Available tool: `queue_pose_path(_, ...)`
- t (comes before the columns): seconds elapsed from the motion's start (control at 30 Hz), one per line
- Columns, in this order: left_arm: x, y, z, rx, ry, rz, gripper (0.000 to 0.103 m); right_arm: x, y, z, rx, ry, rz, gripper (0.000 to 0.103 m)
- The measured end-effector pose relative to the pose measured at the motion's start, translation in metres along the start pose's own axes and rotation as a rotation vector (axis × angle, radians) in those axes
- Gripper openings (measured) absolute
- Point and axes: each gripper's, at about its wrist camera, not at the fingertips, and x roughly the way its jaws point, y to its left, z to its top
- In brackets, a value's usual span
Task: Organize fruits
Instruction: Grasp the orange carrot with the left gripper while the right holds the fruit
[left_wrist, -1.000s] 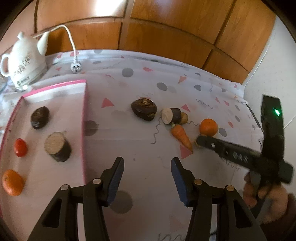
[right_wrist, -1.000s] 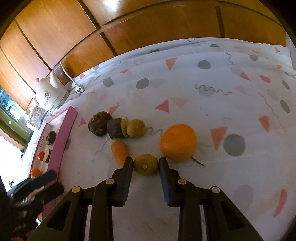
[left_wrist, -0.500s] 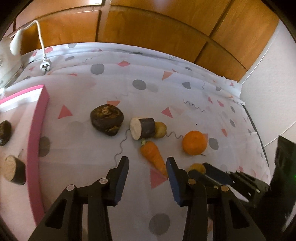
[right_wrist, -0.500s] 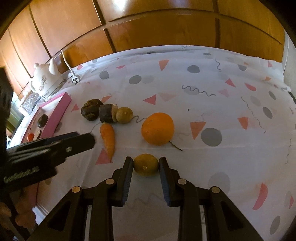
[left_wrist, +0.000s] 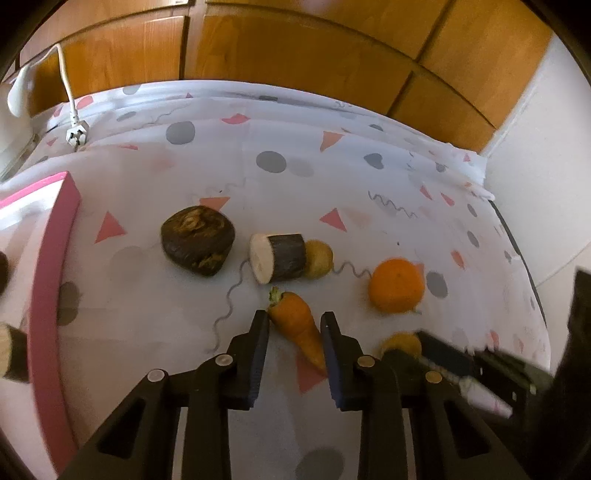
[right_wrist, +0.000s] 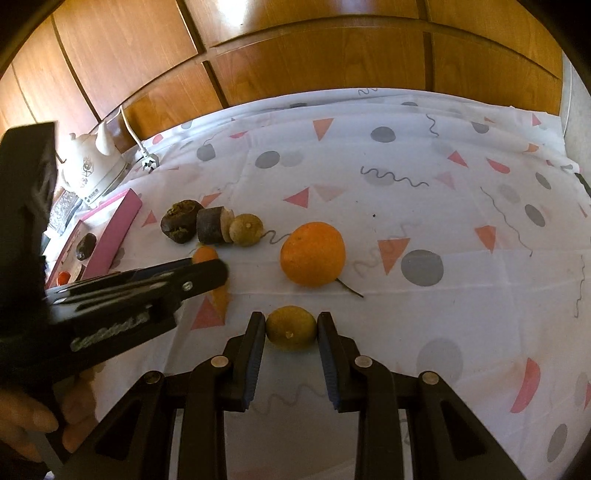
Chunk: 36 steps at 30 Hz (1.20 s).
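An orange carrot lies on the patterned cloth, and my left gripper is shut on it, one pad on each side. My right gripper is shut on a small yellow-green fruit that rests on the cloth; the same fruit shows at the lower right in the left wrist view. Beyond both grippers sits a big orange. Further left lie a dark lumpy piece, a cut dark cylinder and a small yellowish fruit touching it.
A pink-rimmed tray at the left holds several pieces. Behind it stand a white kettle and its loose plug. Wooden panels back the table. A hand holds the left gripper's body at the lower left.
My left gripper has moved right, away from the tray, and its jaws have narrowed from wide open to closed on the carrot. The right gripper has kept its grip on the small fruit.
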Motion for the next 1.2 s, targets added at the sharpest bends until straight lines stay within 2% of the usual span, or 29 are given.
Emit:
queue_pose_path(0.13, -0.025, 0.011, -0.014, 0.004, -0.025, -0.048, 0.025, 0.004, 0.000, -0.001, 0.002, 0.016, 0.008, 0.028)
queue_pose_path(0.23, -0.034, 0.015, -0.026, 0.018, -0.011, -0.060, 0.025, 0.004, 0.003, -0.002, -0.015, 0.006, -0.009, 0.028)
queue_pose_path(0.6, -0.027, 0.029, -0.029, -0.100, 0.049, -0.075, 0.030, 0.005, 0.009, -0.004, -0.038, 0.001, -0.048, 0.028)
queue_pose_path(0.77, -0.024, 0.026, -0.028, -0.103, 0.036, -0.082, 0.039, 0.006, 0.010, -0.005, -0.039, -0.003, -0.049, 0.028)
queue_pose_path(0.87, -0.022, 0.022, -0.026, -0.079, 0.029, -0.061, 0.039, 0.005, 0.009, -0.006, -0.035, -0.007, -0.045, 0.028)
queue_pose_path(0.97, -0.018, 0.020, -0.022, -0.072, 0.020, -0.052, 0.037, 0.004, 0.009, -0.007, -0.038, -0.012, -0.045, 0.028)
queue_pose_path(1.0, -0.017, 0.020, -0.021, -0.065, 0.014, -0.045, 0.033, 0.004, 0.009, -0.007, -0.039, -0.013, -0.044, 0.028)
queue_pose_path(1.07, -0.014, 0.019, -0.018, -0.056, 0.002, -0.033, 0.031, 0.004, 0.008, -0.007, -0.040, -0.013, -0.045, 0.028)
queue_pose_path(1.1, -0.014, 0.018, -0.016, -0.054, -0.005, -0.029, 0.026, 0.004, 0.008, -0.007, -0.042, -0.014, -0.046, 0.028)
queue_pose_path(1.2, -0.012, 0.017, -0.013, -0.040, -0.019, -0.022, 0.025, 0.003, 0.009, -0.008, -0.045, -0.017, -0.047, 0.028)
